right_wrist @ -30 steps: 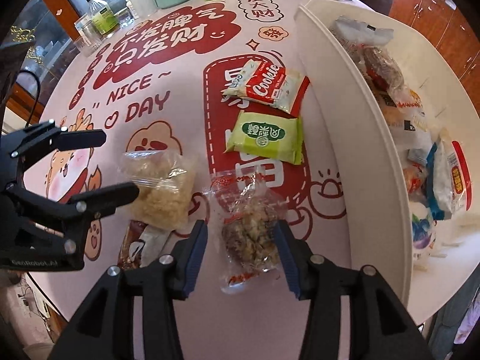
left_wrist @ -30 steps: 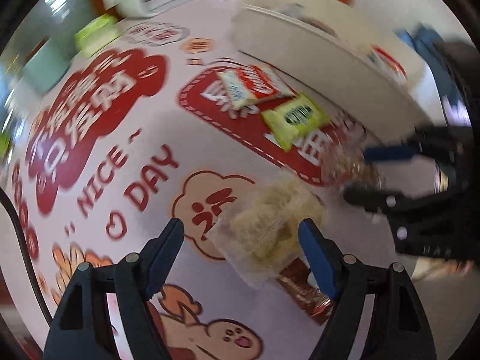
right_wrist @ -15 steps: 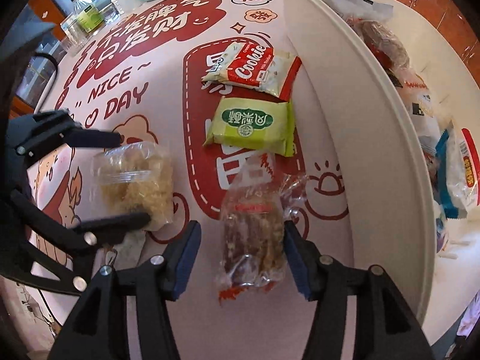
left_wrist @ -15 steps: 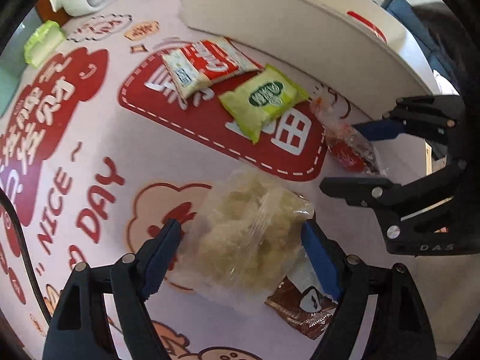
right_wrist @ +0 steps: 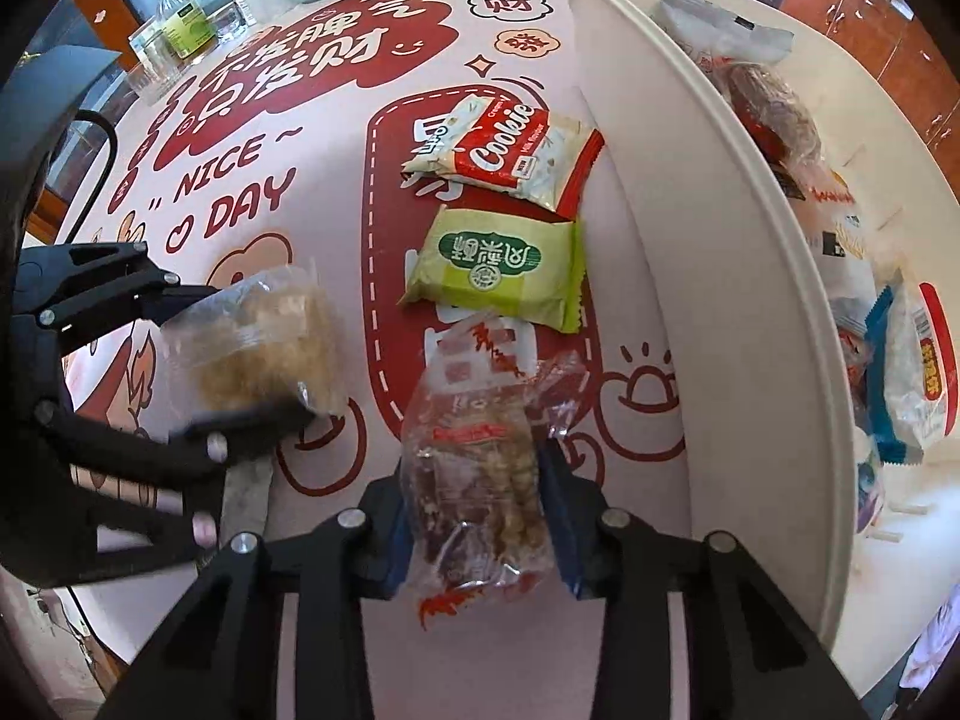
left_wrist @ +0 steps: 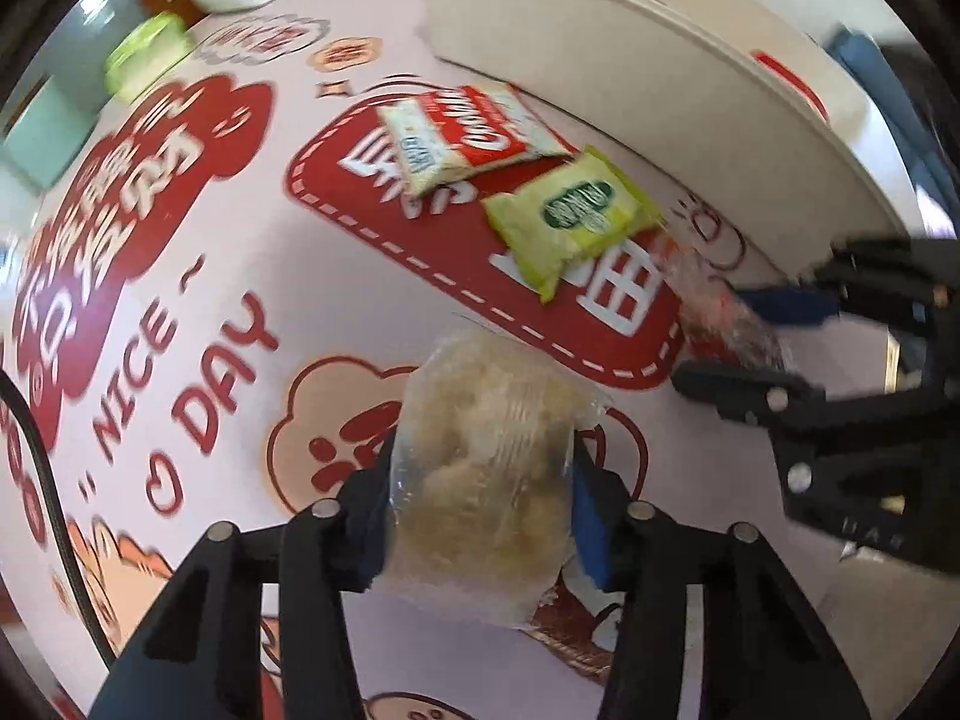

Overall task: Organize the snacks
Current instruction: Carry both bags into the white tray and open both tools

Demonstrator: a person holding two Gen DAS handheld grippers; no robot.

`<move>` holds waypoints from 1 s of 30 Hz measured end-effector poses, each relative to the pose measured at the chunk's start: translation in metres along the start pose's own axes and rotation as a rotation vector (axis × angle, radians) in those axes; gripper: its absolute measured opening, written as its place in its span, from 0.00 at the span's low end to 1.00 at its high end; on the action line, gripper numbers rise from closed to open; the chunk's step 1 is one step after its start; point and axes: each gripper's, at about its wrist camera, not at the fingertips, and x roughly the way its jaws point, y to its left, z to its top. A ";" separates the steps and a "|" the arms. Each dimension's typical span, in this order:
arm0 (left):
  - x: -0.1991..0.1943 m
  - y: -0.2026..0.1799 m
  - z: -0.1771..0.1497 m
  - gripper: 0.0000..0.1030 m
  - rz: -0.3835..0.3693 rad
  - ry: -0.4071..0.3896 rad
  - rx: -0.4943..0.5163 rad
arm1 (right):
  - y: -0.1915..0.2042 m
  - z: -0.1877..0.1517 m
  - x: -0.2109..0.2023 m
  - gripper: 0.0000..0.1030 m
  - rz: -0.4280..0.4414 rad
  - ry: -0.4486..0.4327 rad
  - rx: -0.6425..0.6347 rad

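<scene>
A: Near the table's front edge, what does each tool have?

B: On the printed tablecloth (right_wrist: pixel 336 228), the left gripper (left_wrist: pixel 480 504) has just been closing, and its blue pads now press both sides of a clear bag of pale crumbly snack (left_wrist: pixel 486 480). A brown packet (left_wrist: pixel 570 624) lies under that bag.

A: And the other 1?

B: The right gripper (right_wrist: pixel 474 522) has also just been closing; its jaws pinch a clear bag of brown nutty pieces (right_wrist: pixel 480 468) with red print.

A: Are the bags off the cloth?

B: Possibly just lifted; the blur makes that hard to judge.

A: What remains loose?

B: 2 packets lie beside the white bin (right_wrist: pixel 720 276): a red and white cookie packet (right_wrist: pixel 510 150), and a green packet (right_wrist: pixel 498 270) nearer the front. The bin's wall runs along the table's right side, with several wrapped snacks (right_wrist: pixel 900 384) inside.
</scene>
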 end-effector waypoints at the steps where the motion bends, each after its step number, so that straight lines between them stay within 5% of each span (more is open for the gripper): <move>1: -0.001 0.001 -0.001 0.43 0.005 -0.006 -0.021 | 0.000 -0.001 0.000 0.36 0.004 0.002 -0.001; 10: -0.038 0.001 -0.016 0.41 0.097 -0.068 -0.220 | 0.004 -0.011 -0.014 0.33 0.060 0.005 -0.022; 20: -0.107 -0.023 0.011 0.41 0.212 -0.219 -0.270 | 0.007 -0.012 -0.078 0.33 0.161 -0.128 -0.101; 30: -0.147 -0.067 0.054 0.41 0.181 -0.295 -0.322 | -0.044 -0.015 -0.150 0.33 0.214 -0.285 -0.080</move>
